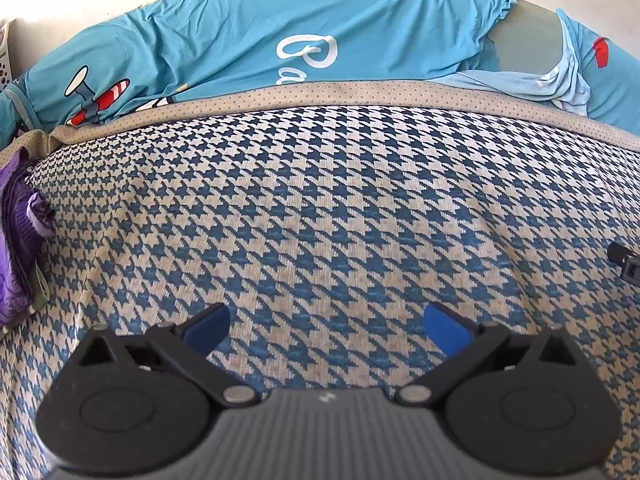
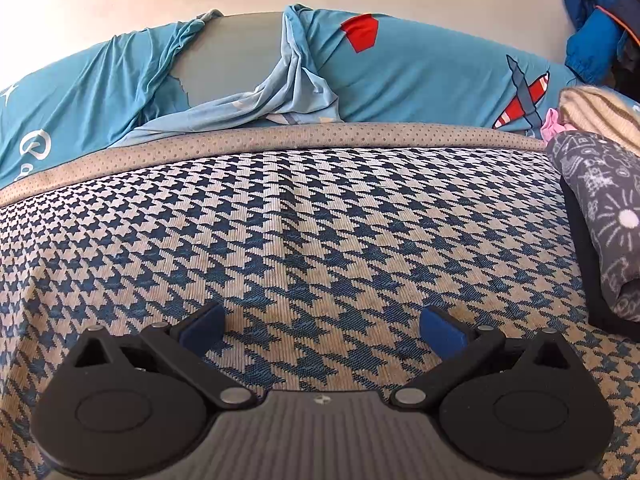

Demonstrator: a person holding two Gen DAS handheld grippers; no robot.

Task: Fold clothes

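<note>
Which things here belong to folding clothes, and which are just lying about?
Job:
purple garment
grey patterned garment
striped knit
pink cloth
left gripper, open
right gripper, open

Lying about:
houndstooth cover
teal bedding
blue jacket

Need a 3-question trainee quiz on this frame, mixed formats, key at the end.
1. True or false: the left gripper is shut on a garment.
2. Which lies at the right edge of the right wrist view, on the houndstooth cover?
A. a purple garment
B. a grey printed garment
C. a red towel
3. Fill in: the right gripper is ____ and holds nothing.

Key
1. False: its jaws are spread over the bare cover, with the purple garment off to the left.
2. B
3. open
</note>
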